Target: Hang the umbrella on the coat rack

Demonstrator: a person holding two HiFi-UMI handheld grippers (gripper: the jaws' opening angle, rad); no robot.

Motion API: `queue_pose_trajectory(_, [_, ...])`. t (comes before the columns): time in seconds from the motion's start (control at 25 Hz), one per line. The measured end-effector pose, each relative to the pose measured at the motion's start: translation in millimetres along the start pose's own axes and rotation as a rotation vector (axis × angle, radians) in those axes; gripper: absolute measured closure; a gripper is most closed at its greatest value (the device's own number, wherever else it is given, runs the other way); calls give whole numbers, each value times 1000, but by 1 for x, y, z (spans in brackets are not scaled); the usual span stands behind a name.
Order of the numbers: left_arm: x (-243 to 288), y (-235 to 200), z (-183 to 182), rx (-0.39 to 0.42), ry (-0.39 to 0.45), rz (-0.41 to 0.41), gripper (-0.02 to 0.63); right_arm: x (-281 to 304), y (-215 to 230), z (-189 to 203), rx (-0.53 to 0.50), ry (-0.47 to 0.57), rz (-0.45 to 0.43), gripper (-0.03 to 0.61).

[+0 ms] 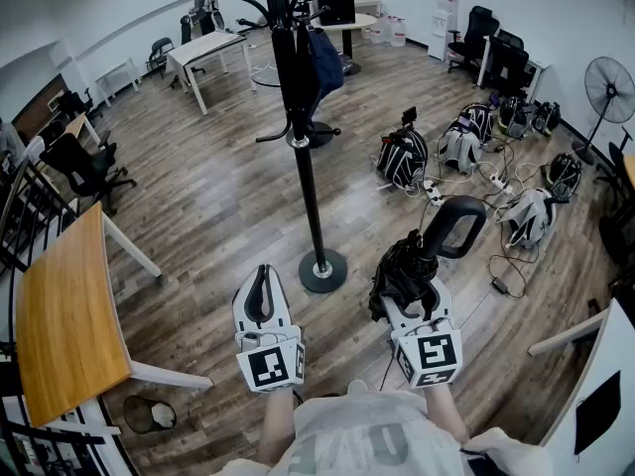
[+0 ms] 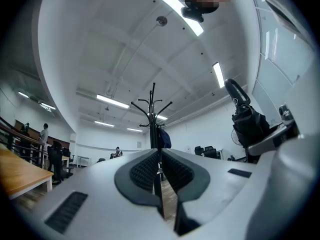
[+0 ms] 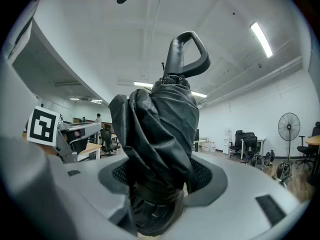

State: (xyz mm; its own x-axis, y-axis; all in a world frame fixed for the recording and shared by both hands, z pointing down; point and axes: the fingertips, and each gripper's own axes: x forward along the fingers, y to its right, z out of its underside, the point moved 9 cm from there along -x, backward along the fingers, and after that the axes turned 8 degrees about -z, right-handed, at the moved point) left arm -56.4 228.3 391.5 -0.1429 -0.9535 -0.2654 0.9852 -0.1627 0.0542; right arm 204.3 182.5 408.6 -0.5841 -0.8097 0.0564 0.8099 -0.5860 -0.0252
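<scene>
The black coat rack (image 1: 308,167) is standing on the wood floor ahead of the person, with a dark blue item (image 1: 323,59) hanging from its upper hooks. The folded black umbrella (image 1: 407,271) is sitting low, to the right of the rack's base and well apart from the hooks, its loop handle pointing away. The right gripper (image 1: 415,310) is clamping its bundled canopy, the jaws held wide by the fabric. The left gripper (image 1: 264,288) is hovering empty, its jaws pressed together.

Umbrella (image 3: 155,134): black crinkled cloth; handle (image 3: 173,59) smooth plastic. Coat rack (image 1: 308,186): black metal.
</scene>
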Motion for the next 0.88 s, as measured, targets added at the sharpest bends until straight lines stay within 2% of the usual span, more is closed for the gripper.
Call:
queue_pose_trajectory(0.28, [13, -4, 10, -15, -18, -11, 571, -2, 0, 4, 24, -10, 14, 300])
queue_pose_trajectory(0.52, [12, 1, 18, 18, -23, 10, 571, 0, 5, 15, 41, -13, 17, 299])
queue_pose_trajectory(0.76, [9, 6, 27, -15, -82, -8, 571, 0, 8, 23, 86, -24, -32, 299])
queue_pose_trajectory(0.88, [15, 13, 32, -17, -81, 3, 571, 6, 10, 26, 76, -44, -57, 299])
